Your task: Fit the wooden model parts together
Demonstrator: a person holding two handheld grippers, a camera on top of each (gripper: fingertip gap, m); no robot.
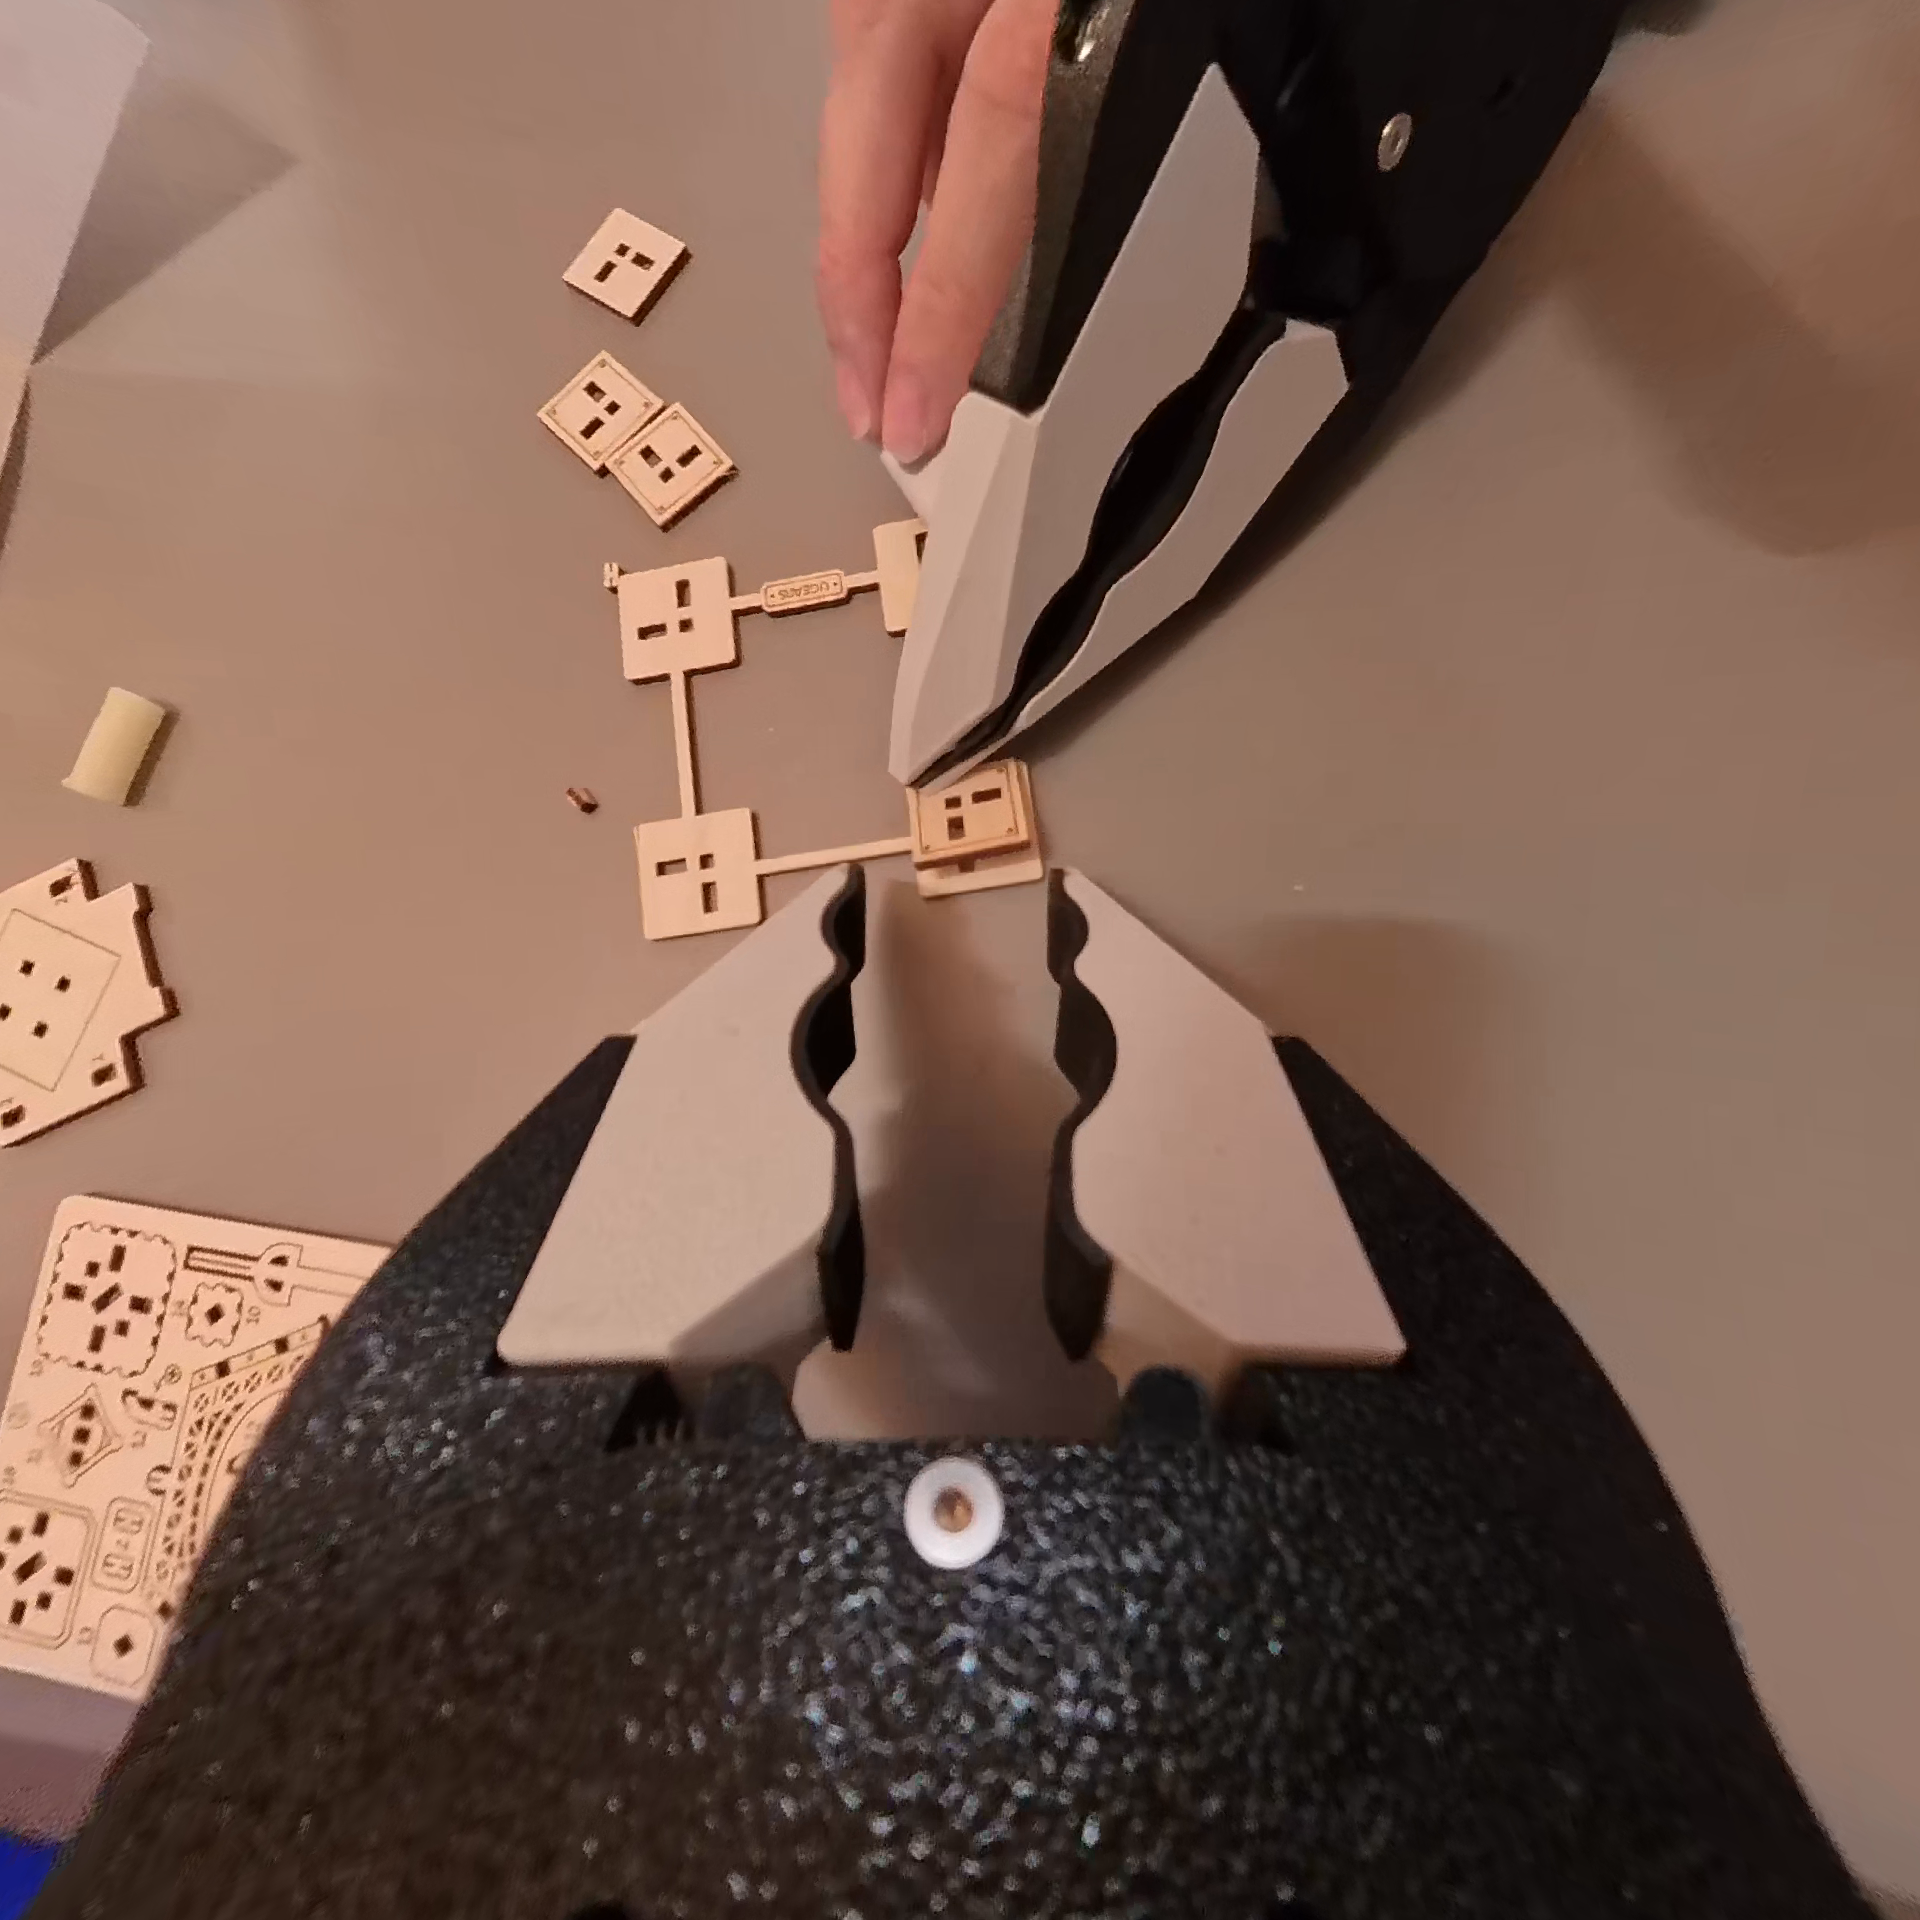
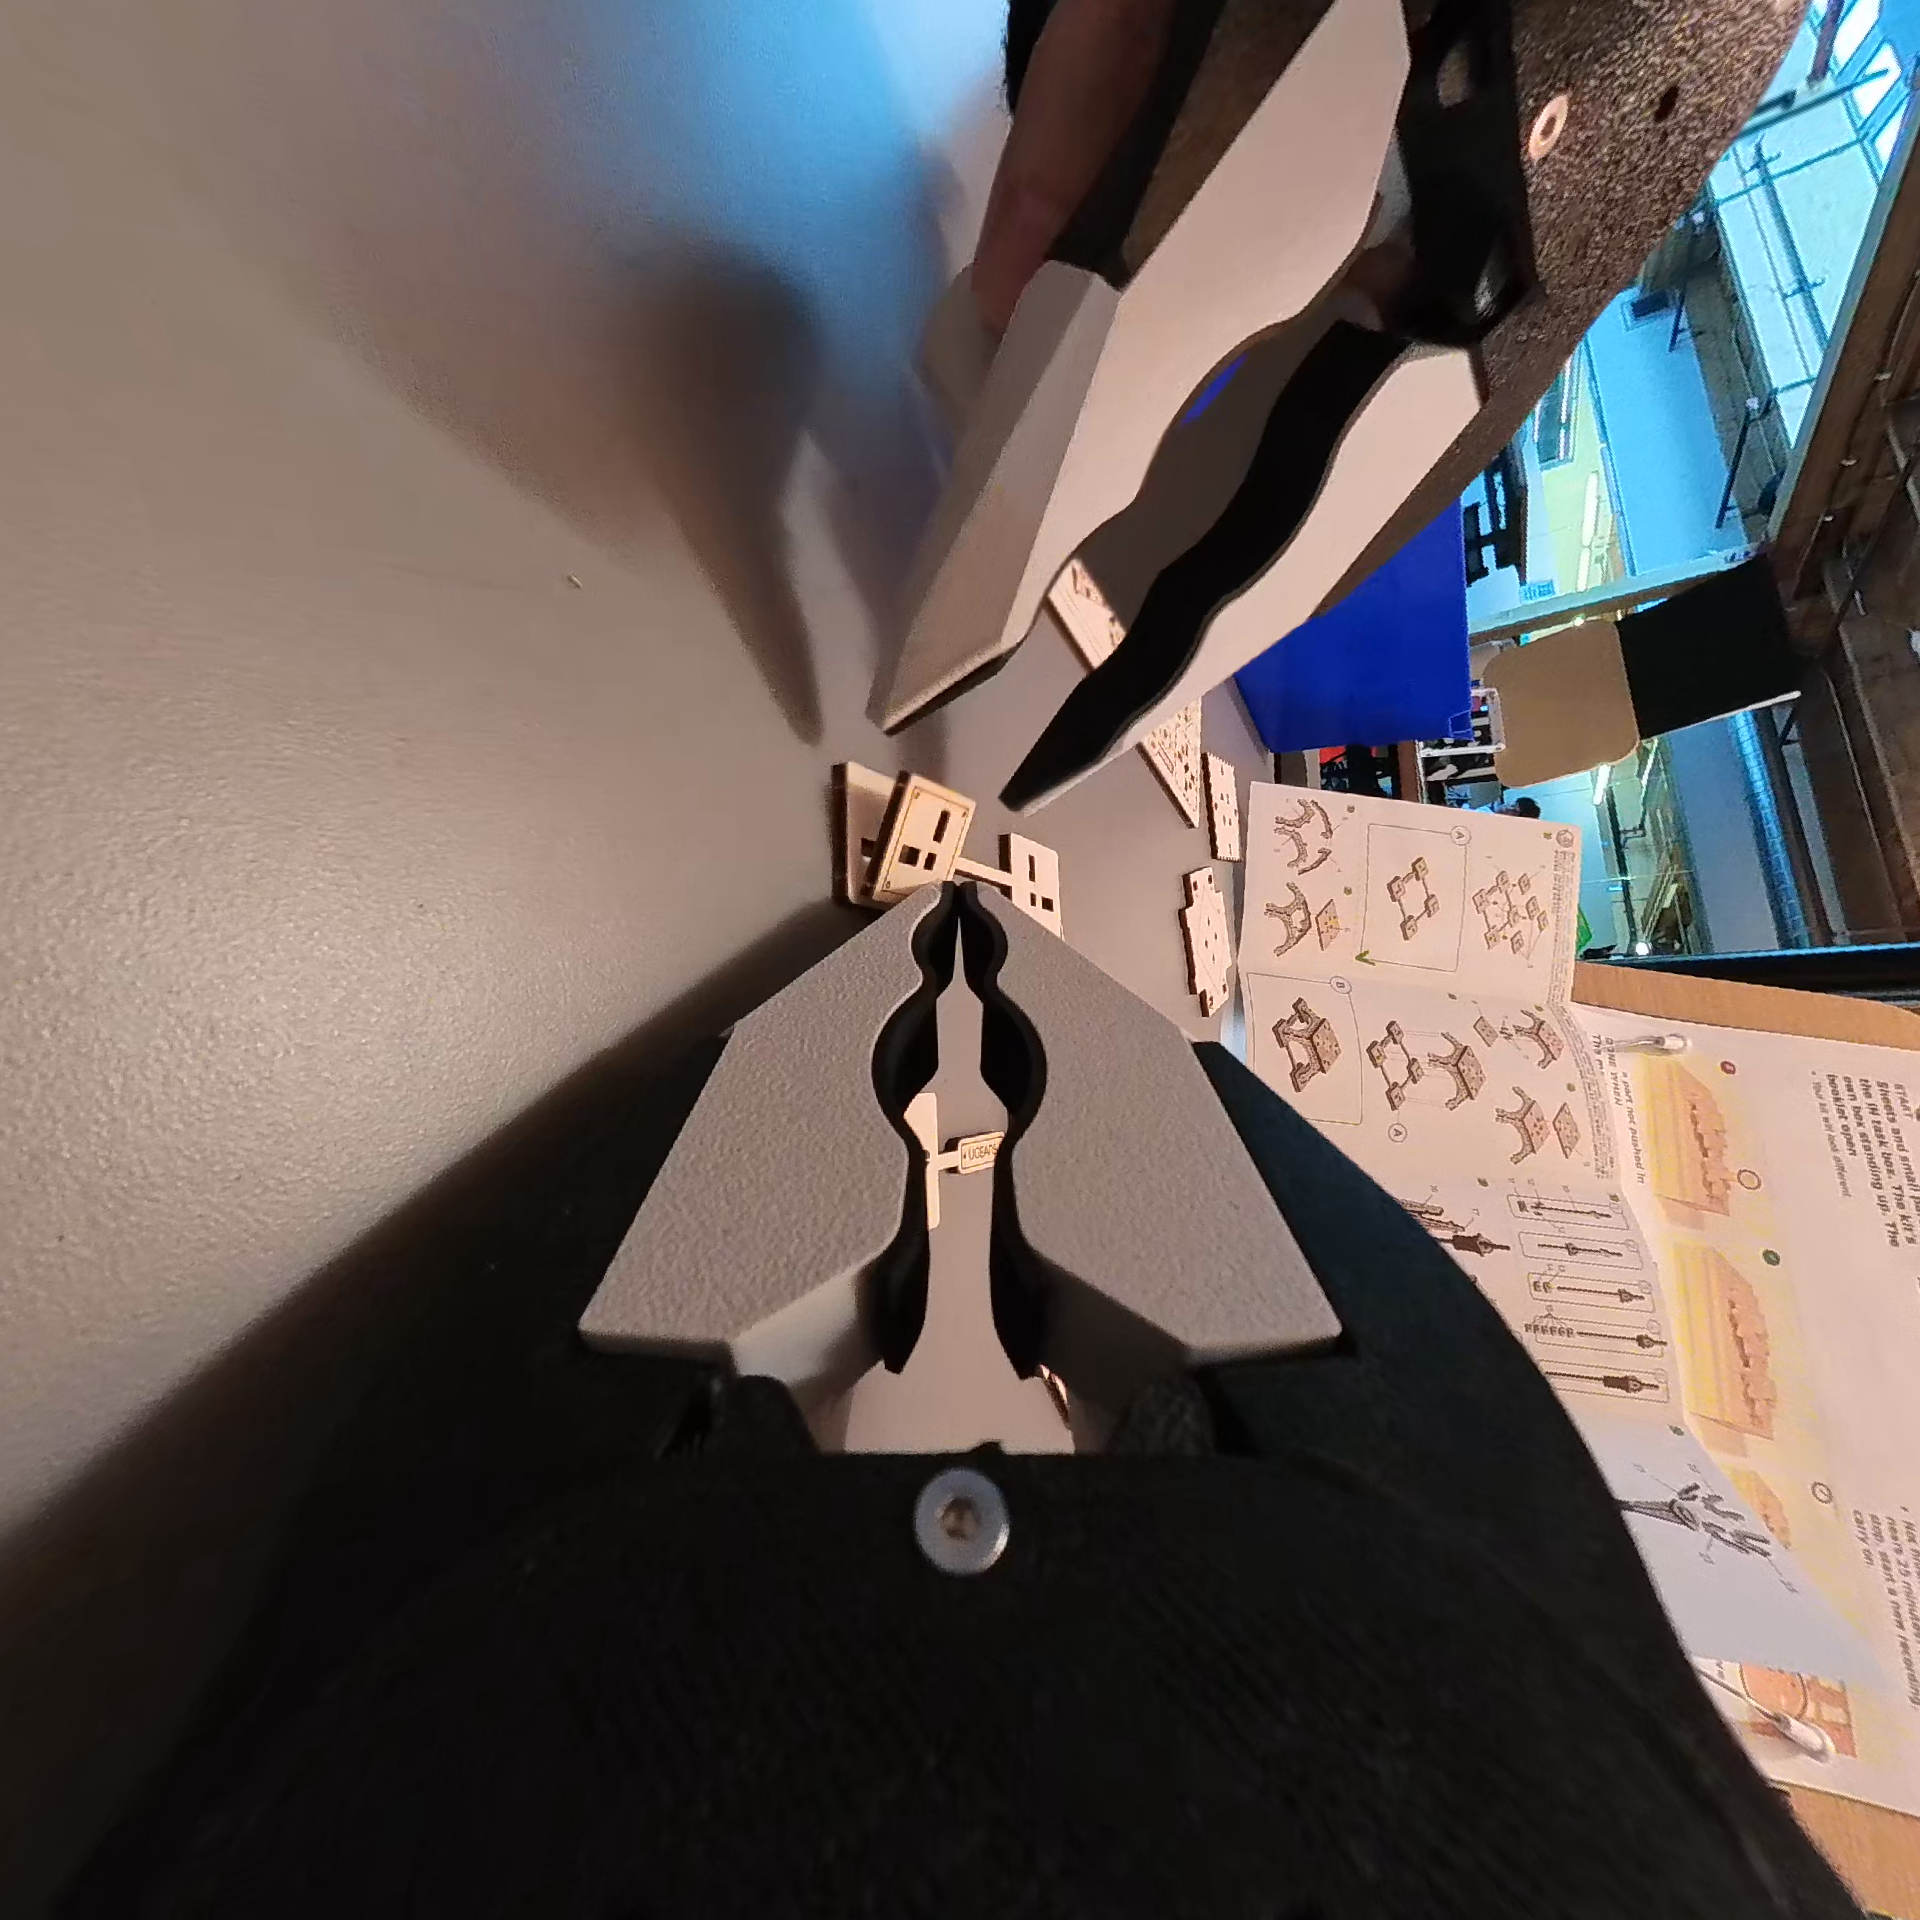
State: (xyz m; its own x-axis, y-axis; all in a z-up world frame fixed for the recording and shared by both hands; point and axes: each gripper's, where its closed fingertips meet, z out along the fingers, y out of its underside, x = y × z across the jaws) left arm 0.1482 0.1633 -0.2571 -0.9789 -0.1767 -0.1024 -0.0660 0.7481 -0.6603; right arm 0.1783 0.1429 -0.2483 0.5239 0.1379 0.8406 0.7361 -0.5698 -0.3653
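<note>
A thin wooden square frame (image 1: 686, 727) with a slotted square at each corner lies flat on the grey table. A small slotted tile (image 1: 971, 816) sits on its near right corner and looks slightly tilted in the right wrist view (image 2: 925, 842). My right gripper (image 1: 925, 774) comes down from the upper right with its jaws shut, and its tips (image 2: 956, 896) touch the tile's edge. My left gripper (image 1: 956, 883) is open and empty, just short of that corner; in the right wrist view (image 2: 948, 761) it hovers above the tile.
Three loose slotted tiles (image 1: 627, 265) (image 1: 597, 408) (image 1: 670, 464) lie beyond the frame. At the left are a cream cylinder (image 1: 114, 746), a stepped wooden plate (image 1: 62, 1008) and a sheet of uncut parts (image 1: 135, 1403). An instruction booklet (image 2: 1455, 1039) and a blue box (image 2: 1361, 665) are beside the table. The left gripper's tips are roughly 4 cm from the right gripper's.
</note>
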